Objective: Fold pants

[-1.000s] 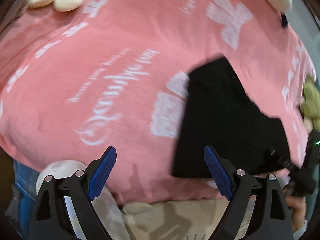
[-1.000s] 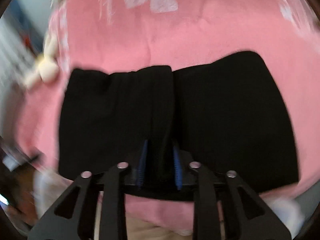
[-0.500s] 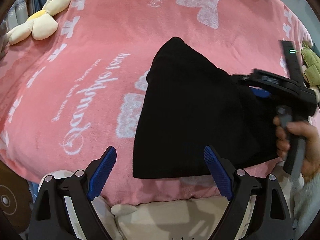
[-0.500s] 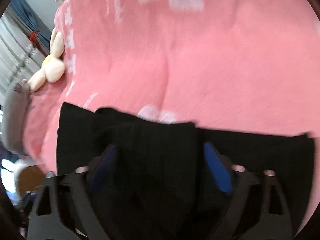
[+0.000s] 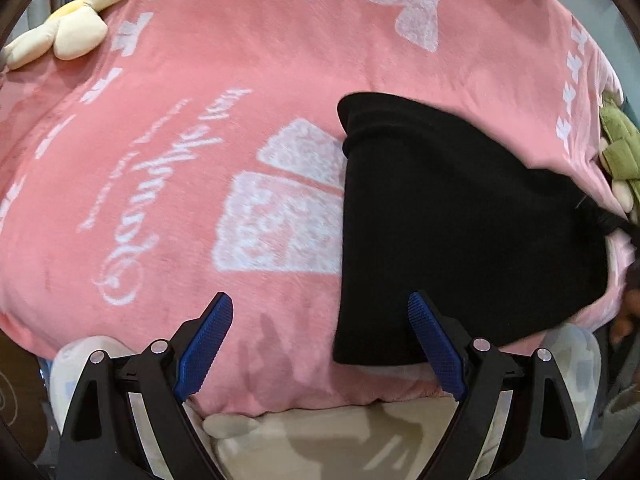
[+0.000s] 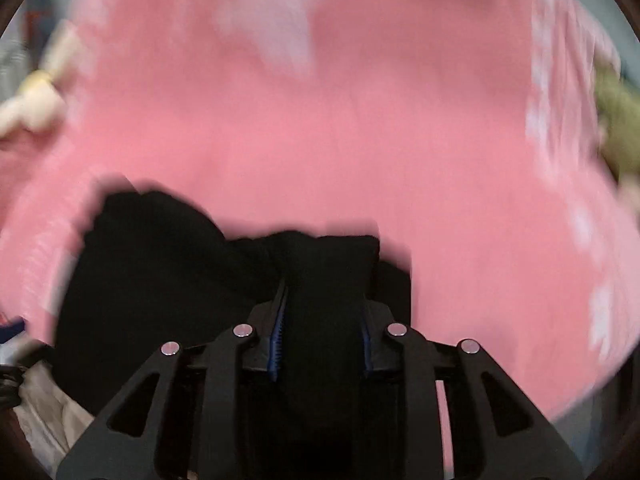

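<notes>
The right gripper (image 6: 322, 328) is closing its jaws on a thick bunch of the black pants (image 6: 168, 280), and the blue pads (image 6: 277, 340) are pressing into the cloth on both sides. From that pinch the pants spread out toward nine o'clock as a dark folded mass on the pink blanket (image 6: 320, 140); the right wrist view is smeared with blur, so the edges are hard to read.

Over on the other side, the left gripper (image 5: 320, 344) hangs spread wide, nothing between its blue pads (image 5: 204, 344), just pink blanket with white lettering below. Its right pad sits over the near edge of the pants (image 5: 460, 232), which lie folded at about three o'clock from it, close to the near edge of the bed. At eleven o'clock, far off, a cream and yellow flower toy (image 5: 68, 28) rests on the blanket. At two to three o'clock, by the edge, a green plush toy (image 5: 618, 148) peeks in.
</notes>
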### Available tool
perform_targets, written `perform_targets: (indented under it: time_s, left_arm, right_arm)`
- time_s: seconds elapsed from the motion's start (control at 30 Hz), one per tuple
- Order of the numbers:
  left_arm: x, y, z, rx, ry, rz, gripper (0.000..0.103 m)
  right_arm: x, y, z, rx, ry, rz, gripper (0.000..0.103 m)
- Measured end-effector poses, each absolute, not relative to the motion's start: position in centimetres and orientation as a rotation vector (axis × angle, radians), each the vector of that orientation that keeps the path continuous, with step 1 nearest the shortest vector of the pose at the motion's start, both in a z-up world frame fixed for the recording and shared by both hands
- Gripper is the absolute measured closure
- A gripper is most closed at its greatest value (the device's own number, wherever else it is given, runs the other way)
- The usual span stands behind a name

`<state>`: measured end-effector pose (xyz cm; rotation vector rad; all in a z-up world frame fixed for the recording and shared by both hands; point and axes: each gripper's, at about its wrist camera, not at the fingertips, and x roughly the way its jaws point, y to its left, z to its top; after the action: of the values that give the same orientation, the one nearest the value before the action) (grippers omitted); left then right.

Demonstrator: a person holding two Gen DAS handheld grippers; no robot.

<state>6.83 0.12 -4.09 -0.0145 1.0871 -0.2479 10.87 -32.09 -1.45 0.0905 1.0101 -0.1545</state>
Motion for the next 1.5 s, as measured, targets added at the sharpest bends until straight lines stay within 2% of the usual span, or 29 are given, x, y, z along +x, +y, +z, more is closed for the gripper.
perform_targets:
  time_s: [0.07,0.13,0.17,0.27,0.3,0.37,0.47,0.53,0.63,0.7,0.87,0.9,0.97,1.0,1.03,1.07,1.13,1.27,1.3,1.37,1.4,1.43,1.5]
  left_arm:
    - [6.7,-0.4,-4.1,0.003,1.095,-0.256,0.016]
    - [6.6,-0.5,-4.0,0.012,1.086,-0.252,0.016]
    - [6.5,-0.4,-3.8,0.010,1.080,-0.251,0.016]
    - [6.8,-0.1,-4.1,-0.015,1.089,-0.239,0.016]
    - [6.8,0.0,-4.3,-0.022,1.097,-0.238,0.016]
    - [6.6,0.3,-4.2,-0.026,1.103,-0.233,0.016]
    - [6.0,0.8,-4.0,-0.016,1.095,-0.230,0.016]
    - [5.8,1.3,-4.0,-0.018,1.086,-0.240,0.016]
    - [5.8,1.8,-4.8,-0.011,1.097,-0.238,0.016]
    - [6.2,2.1,-5.3,-0.041,1.113,-0.256,0.016]
    - [6.9,2.3,-6.0,-0.060,1.124,-0.282,0.016]
    - [6.9,2.4,-5.9,-0.064,1.121,-0.279,0.016]
    - [7.0,2.9,-5.7,-0.081,1.111,-0.272,0.016]
    - [7.0,3.1,-5.7,-0.087,1.110,-0.270,0.016]
    - [7.1,3.3,-5.7,-0.089,1.112,-0.266,0.016]
    - [7.2,3.5,-5.7,-0.089,1.114,-0.262,0.016]
    - [7.4,3.8,-5.9,-0.100,1.121,-0.266,0.016]
    - [7.8,4.0,-6.1,-0.125,1.129,-0.279,0.016]
    - [7.8,4.0,-6.0,-0.123,1.126,-0.281,0.016]
    - [7.7,3.7,-6.0,-0.112,1.119,-0.282,0.016]
    - [7.7,3.5,-6.0,-0.107,1.120,-0.281,0.016]
    - [7.7,3.2,-5.9,-0.106,1.121,-0.282,0.016]
    - [7.5,2.5,-5.7,-0.101,1.121,-0.286,0.016]
  right_arm:
    - [8.8,-32.4,0.5,0.235,0.909,-0.097,0.074]
    - [7.9,-30.9,3.5,0.258,0.810,-0.042,0.056]
    - [8.8,-29.6,4.2,0.259,0.804,-0.001,0.054]
    - [12.1,-25.1,4.6,0.244,0.861,0.203,0.047]
    - [13.5,-23.9,4.3,0.227,0.894,0.260,0.037]
    - [17.0,-20.8,2.4,0.152,0.997,0.324,0.036]
    - [18.8,-18.8,2.1,0.114,0.994,0.344,0.046]
    - [18.9,-18.7,4.6,0.160,0.898,0.346,0.046]
    - [17.4,-17.4,8.9,0.074,0.763,0.330,0.045]
    - [18.1,-15.4,8.6,0.058,0.847,0.445,0.049]
    - [23.6,-10.8,-2.1,-0.088,1.195,0.495,0.088]
    - [24.9,-11.0,-3.3,-0.110,1.203,0.453,0.103]
    - [28.6,-13.5,-3.9,0.074,1.171,0.412,0.103]
    - [29.6,-14.9,-2.6,0.128,1.086,0.350,0.102]
    - [29.8,-15.5,-1.2,0.099,1.024,0.274,0.097]
    - [29.5,-16.1,-0.1,0.090,0.992,0.239,0.097]
    - [27.1,-17.0,1.7,0.157,0.975,0.319,0.097]
    - [17.5,-20.3,3.0,0.080,0.909,0.256,0.096]
    - [14.8,-22.0,2.9,0.094,0.902,0.206,0.093]
    - [11.3,-24.2,2.5,0.142,0.909,0.142,0.064]
    - [9.1,-25.6,2.0,0.158,0.923,0.084,0.034]
    - [8.0,-26.2,1.8,0.161,0.927,0.056,0.028]
    - [6.0,-26.4,1.1,0.137,0.929,0.073,0.028]
